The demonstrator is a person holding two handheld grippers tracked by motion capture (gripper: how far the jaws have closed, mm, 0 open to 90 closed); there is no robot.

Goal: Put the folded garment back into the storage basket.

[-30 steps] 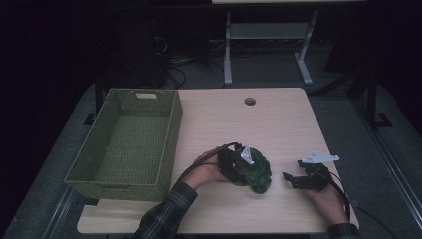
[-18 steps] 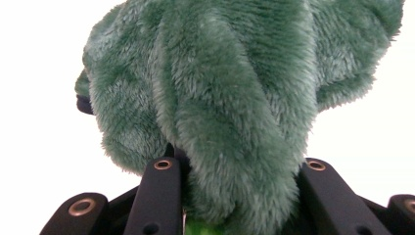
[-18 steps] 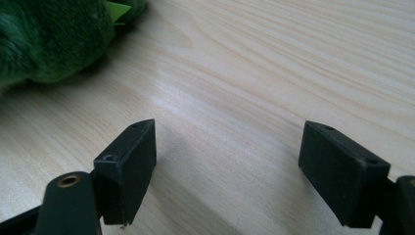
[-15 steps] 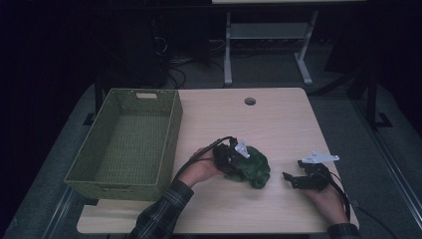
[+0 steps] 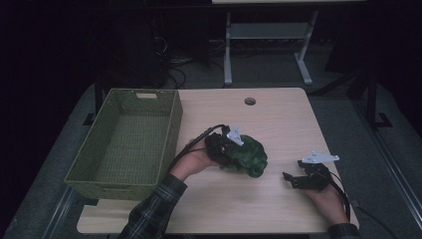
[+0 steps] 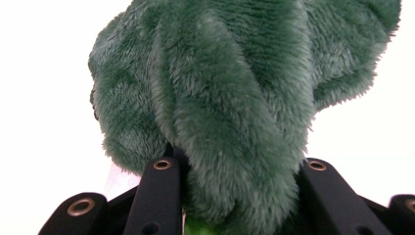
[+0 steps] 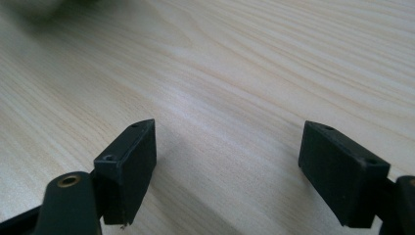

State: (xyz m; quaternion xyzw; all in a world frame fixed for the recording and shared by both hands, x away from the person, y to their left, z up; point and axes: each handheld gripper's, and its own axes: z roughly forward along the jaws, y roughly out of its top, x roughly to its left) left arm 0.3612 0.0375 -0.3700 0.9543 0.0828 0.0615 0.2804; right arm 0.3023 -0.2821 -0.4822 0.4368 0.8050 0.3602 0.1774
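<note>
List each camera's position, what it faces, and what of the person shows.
High view: above the table, looking down at green basket, plush toy, both forearms.
Left gripper view: on left hand-held gripper, jaws closed on the plush toy, shared with the high view.
Right gripper view: on right hand-held gripper, jaws apart over bare table.

Fuzzy green plush toy [image 6: 230, 98], pale wood-grain table [image 7: 274, 63]

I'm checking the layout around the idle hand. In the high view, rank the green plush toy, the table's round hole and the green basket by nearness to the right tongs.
From the right tongs:
1. Green plush toy, left, held in the left tongs.
2. Round hole, far edge.
3. Green basket, far left.
</note>
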